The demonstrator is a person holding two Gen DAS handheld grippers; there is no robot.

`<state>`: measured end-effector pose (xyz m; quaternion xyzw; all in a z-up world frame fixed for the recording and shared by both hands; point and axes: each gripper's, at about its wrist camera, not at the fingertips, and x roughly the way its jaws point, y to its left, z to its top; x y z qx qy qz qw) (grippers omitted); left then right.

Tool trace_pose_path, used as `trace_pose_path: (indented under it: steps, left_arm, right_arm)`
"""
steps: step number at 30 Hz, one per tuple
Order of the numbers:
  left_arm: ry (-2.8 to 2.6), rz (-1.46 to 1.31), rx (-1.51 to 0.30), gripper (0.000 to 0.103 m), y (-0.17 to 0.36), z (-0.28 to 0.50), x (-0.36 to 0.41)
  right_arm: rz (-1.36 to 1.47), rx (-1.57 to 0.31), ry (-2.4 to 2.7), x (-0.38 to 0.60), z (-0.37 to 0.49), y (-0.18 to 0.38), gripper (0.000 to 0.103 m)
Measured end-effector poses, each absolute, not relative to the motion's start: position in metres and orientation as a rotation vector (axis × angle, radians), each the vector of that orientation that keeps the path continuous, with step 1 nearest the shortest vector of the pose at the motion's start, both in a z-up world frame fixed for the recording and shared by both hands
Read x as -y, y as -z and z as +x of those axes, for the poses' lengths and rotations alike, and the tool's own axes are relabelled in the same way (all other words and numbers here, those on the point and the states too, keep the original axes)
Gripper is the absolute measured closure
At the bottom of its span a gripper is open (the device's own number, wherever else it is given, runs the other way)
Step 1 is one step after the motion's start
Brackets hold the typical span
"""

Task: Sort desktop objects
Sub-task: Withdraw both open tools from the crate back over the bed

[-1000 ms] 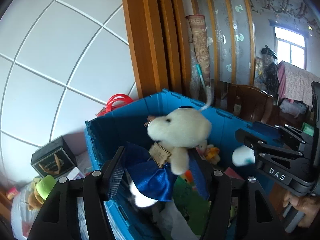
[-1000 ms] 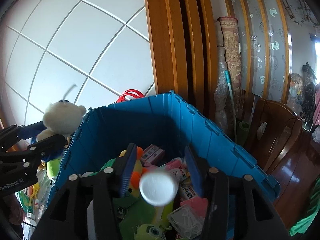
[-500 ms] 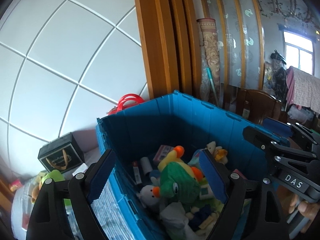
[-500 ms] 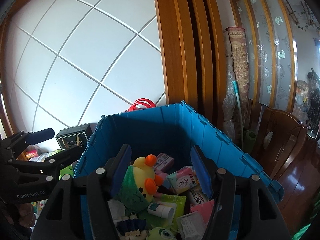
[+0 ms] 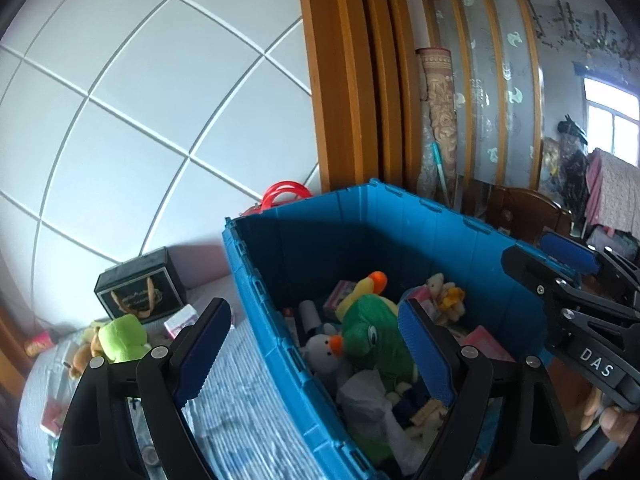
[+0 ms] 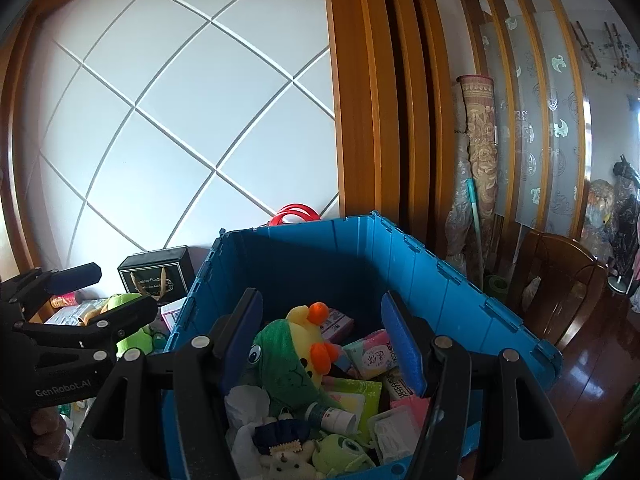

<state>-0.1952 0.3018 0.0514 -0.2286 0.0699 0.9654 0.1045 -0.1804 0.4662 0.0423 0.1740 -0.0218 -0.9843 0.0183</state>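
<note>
Both grippers hang empty above the blue crate [image 6: 420,276], which serves as the landmark here. The left gripper [image 5: 316,348] straddles the crate's near-left wall with its jaws spread wide, one finger over the striped cloth on the worktop [image 5: 236,404] outside the crate, the other over the toys inside. The right gripper [image 6: 320,340] sits over the crate's interior, jaws likewise wide apart and holding nothing. Inside the crate lie a green frog plush [image 6: 286,364] with a yellow duck [image 6: 306,334] against it, a white bear in a blue outfit [image 6: 286,450] at the near edge, a white tube [image 6: 332,418] and tissue packs [image 6: 374,356]. Outside the crate's left wall sit a black gift box [image 6: 156,276] and a green plush [image 5: 122,338].
</note>
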Motion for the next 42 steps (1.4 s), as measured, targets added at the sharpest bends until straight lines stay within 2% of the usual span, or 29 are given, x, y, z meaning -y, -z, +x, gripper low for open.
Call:
trace_pose_path:
  steps: [11,24,27,35,42]
  left_arm:
    - [-2.909,-0.676,-0.149,0.017,-0.04,-0.135,-0.228]
    - [-2.931,-0.727,-0.184,0.017,-0.02,-0.045,-0.111]
    - [-2.939,-0.735,-0.201,0.017,-0.012,-0.027,-0.092]
    - [-2.952,-0.767,-0.211,0.017,-0.002,0.003,-0.059]
    - [-2.936,-0.768,-0.213,0.017,-0.001,0.011,-0.063]
  right_arm:
    - [0.518,0.031,3.033,-0.406,-0.125,-0.036,0.039]
    - [0.522,-0.016,3.037,-0.276,-0.018,-0.026,0.038]
    - [0.555,-0.025,3.029,-0.253,0.001,-0.016,0.035]
    - [0.596,-0.022,3.003,-0.224,0.029,0.0,0.034]
    - [0.629,-0.028,3.013,-0.224,0.036,0.004,0.034]
